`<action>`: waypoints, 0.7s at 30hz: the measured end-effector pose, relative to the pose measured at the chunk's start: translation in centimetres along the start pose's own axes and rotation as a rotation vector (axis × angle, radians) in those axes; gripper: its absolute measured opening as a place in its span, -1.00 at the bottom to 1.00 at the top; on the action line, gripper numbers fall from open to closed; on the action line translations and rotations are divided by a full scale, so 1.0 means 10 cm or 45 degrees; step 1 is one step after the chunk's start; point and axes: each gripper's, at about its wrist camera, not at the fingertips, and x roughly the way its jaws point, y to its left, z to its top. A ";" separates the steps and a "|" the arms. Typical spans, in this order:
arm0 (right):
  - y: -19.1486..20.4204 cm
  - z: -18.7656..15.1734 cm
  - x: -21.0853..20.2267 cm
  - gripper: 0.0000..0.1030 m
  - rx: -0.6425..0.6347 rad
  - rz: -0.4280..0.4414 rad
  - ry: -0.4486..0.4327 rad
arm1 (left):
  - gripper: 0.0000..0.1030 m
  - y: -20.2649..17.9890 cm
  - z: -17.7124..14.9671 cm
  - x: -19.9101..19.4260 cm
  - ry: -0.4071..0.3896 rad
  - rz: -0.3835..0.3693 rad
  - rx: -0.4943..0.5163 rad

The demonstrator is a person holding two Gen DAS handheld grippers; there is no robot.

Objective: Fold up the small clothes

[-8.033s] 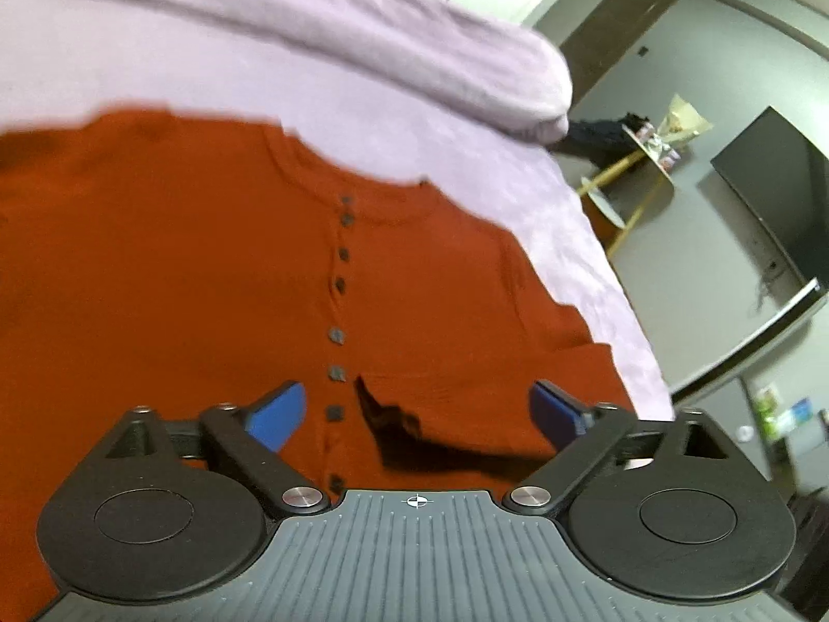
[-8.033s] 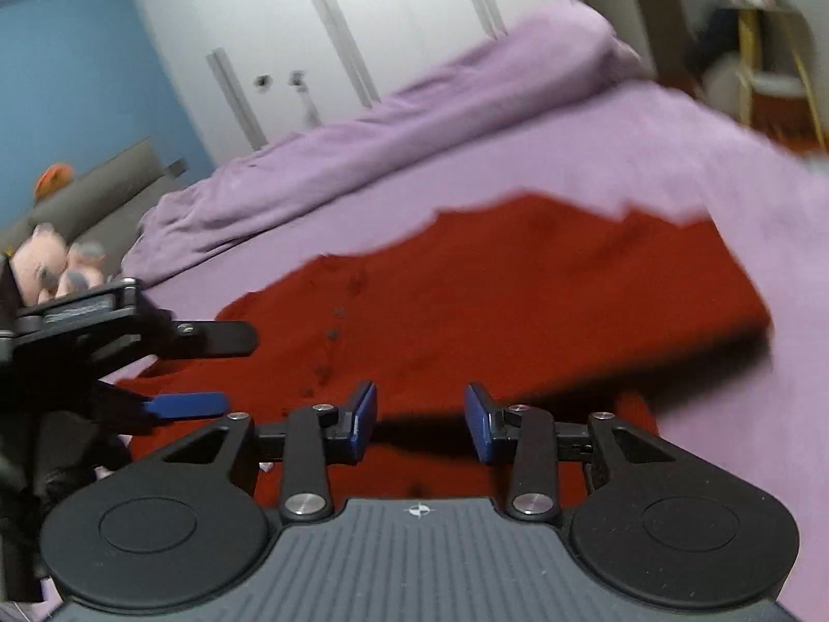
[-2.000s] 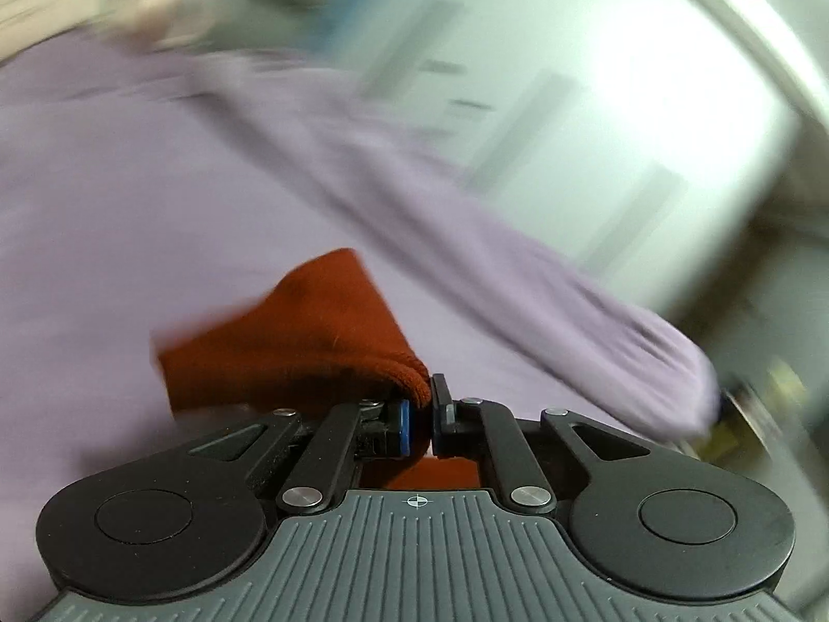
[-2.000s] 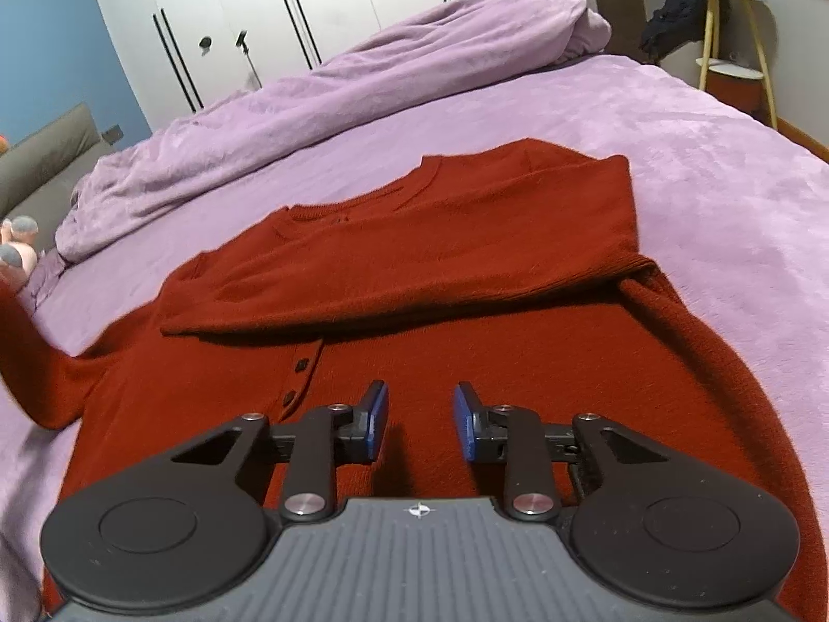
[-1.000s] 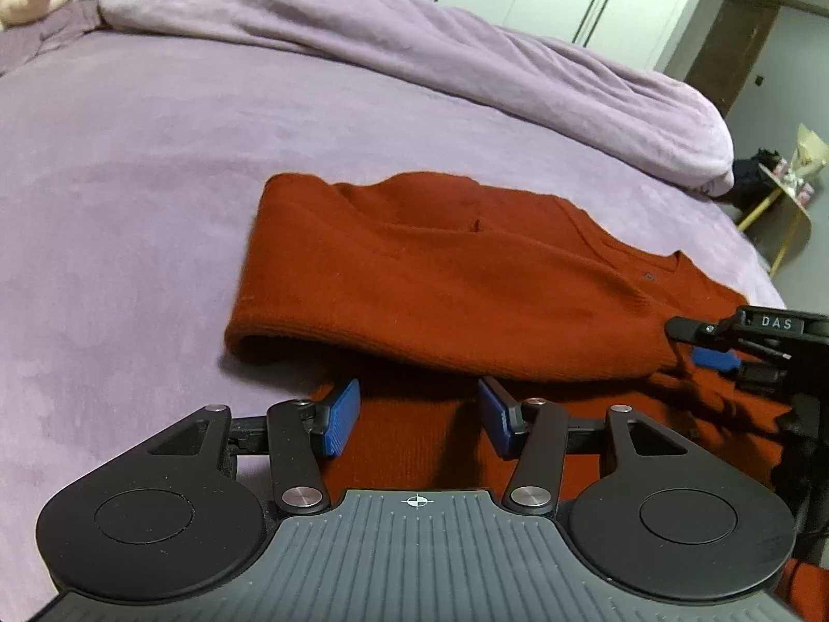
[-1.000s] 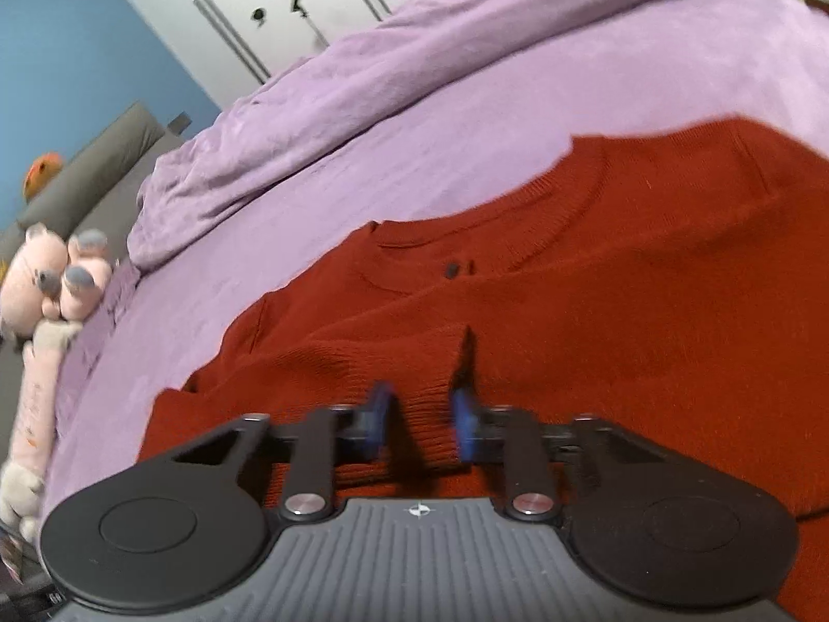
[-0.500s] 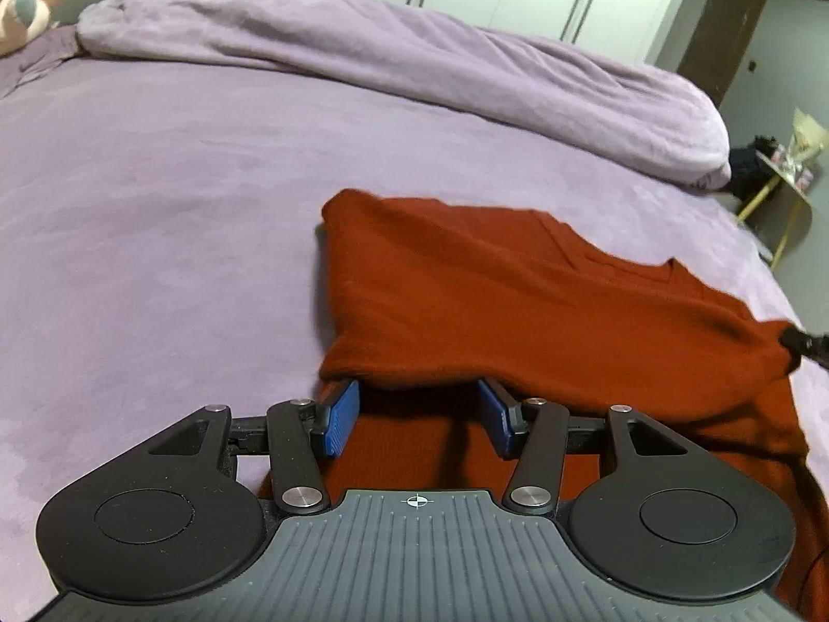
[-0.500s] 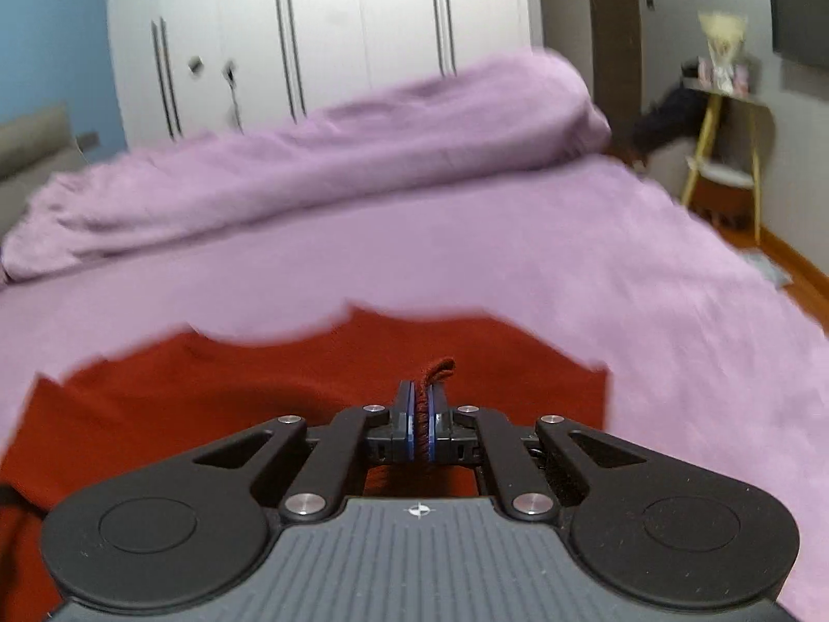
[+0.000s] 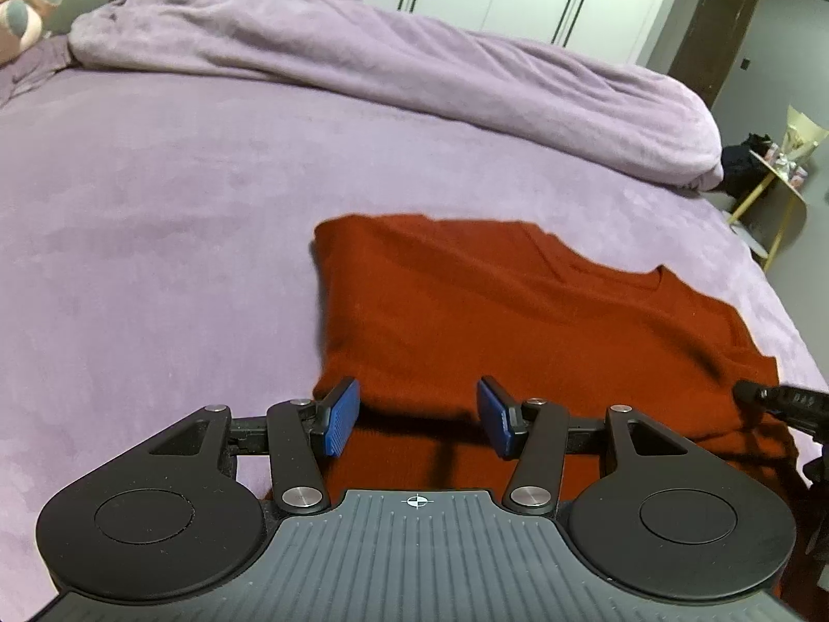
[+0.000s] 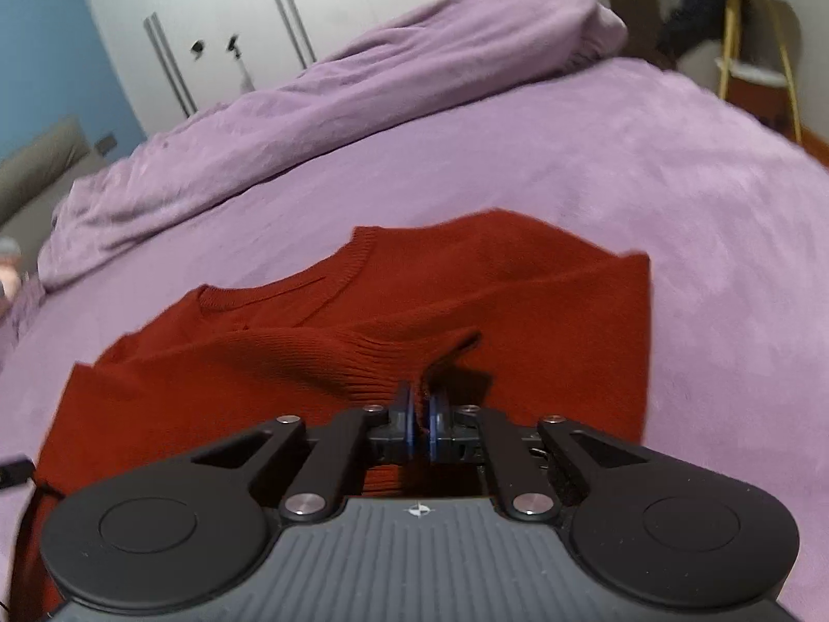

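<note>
A rust-red knitted cardigan (image 9: pixel 492 300) lies on the purple bed, both sleeves folded across its body. My left gripper (image 9: pixel 417 420) hovers open just above the left sleeve's folded edge, its blue pads (image 9: pixel 342 417) apart with nothing pinched. My right gripper (image 10: pixel 422 422) is shut on the ribbed cuff (image 10: pixel 394 357) of the left sleeve, lying over the cardigan (image 10: pixel 544 280) body. The neckline (image 10: pixel 290 285) shows beyond it. The right gripper's black tip (image 9: pixel 772 396) enters the left wrist view at the right edge.
A bunched purple duvet (image 9: pixel 388 62) runs along the far side of the bed (image 9: pixel 129 207). A pink plush toy (image 9: pixel 20 10) sits at far left. A yellow side table (image 9: pixel 777 181) stands beyond the bed's right side. White wardrobe doors (image 10: pixel 311 10) fill the back wall.
My right gripper closed on the sleeve cuff and carried it to the right across the cardigan. The left gripper stayed open and drew back slightly.
</note>
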 end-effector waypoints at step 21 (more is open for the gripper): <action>0.67 0.05 0.32 -0.82 -0.317 0.024 0.006 | -0.05 -0.62 0.34 0.63 0.034 -0.006 0.168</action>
